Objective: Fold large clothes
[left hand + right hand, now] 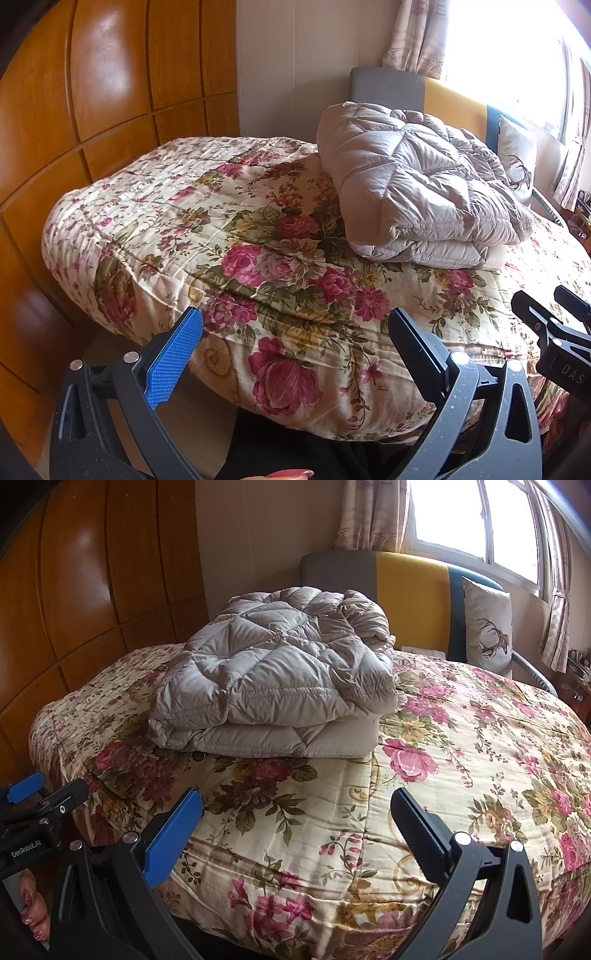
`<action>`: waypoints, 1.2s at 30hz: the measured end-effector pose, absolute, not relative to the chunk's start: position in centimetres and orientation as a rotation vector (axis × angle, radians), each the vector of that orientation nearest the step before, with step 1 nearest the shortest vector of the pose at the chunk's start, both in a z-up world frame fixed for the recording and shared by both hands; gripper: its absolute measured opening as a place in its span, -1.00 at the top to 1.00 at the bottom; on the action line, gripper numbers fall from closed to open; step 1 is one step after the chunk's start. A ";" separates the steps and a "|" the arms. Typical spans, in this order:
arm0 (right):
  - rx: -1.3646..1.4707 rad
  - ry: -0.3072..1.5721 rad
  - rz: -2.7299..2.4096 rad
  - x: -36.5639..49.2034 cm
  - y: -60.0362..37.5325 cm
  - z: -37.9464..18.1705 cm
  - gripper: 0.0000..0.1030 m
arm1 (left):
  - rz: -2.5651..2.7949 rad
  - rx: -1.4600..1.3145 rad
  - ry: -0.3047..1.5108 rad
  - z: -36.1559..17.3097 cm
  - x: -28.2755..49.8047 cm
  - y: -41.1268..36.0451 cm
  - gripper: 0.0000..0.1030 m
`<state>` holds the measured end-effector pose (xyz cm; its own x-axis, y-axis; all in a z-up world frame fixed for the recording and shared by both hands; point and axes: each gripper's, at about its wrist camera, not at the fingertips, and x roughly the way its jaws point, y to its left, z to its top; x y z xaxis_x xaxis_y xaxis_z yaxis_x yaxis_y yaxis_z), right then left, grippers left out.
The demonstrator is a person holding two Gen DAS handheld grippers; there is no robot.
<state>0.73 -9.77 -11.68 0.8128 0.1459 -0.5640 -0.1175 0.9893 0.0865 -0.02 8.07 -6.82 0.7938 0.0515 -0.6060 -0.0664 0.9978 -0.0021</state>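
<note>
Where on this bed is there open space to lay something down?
The floral bedspread is bare between the folded puffy coat and the near edge, and all along the window side up to the deer pillow. The wardrobe side is tighter: only a strip beside the coat. Both grippers, left and right, hover open at the foot.

Daylight pours in from the window (476, 520) ahead on my right, blown out to white in both views. It leaves soft glare on the glossy wooden wardrobe (110, 85). The fisheye bends the edges hard and darkens the corners; the centre stays sharp, the shadows soft.
</note>
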 end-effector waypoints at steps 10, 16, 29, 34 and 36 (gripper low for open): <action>0.053 0.614 0.145 0.9 -9.7 -11.8 -0.97 | 0.063 -0.021 0.656 -7.1 -0.2 8.1 -0.94; 0.053 0.617 0.144 1.0 -9.7 -11.9 -0.97 | 0.059 -0.014 0.660 -7.1 -0.2 7.7 -0.94; 0.055 0.624 0.151 1.1 -9.6 -12.2 -0.97 | 0.035 -0.015 0.659 -7.0 -0.4 7.4 -0.94; 0.058 0.631 0.151 1.2 -9.6 -12.3 -0.97 | 0.031 -0.021 0.662 -7.0 -0.3 7.4 -0.94; 0.061 0.633 0.151 1.2 -9.7 -12.4 -0.97 | 0.036 -0.024 0.666 -7.1 -0.4 7.4 -0.94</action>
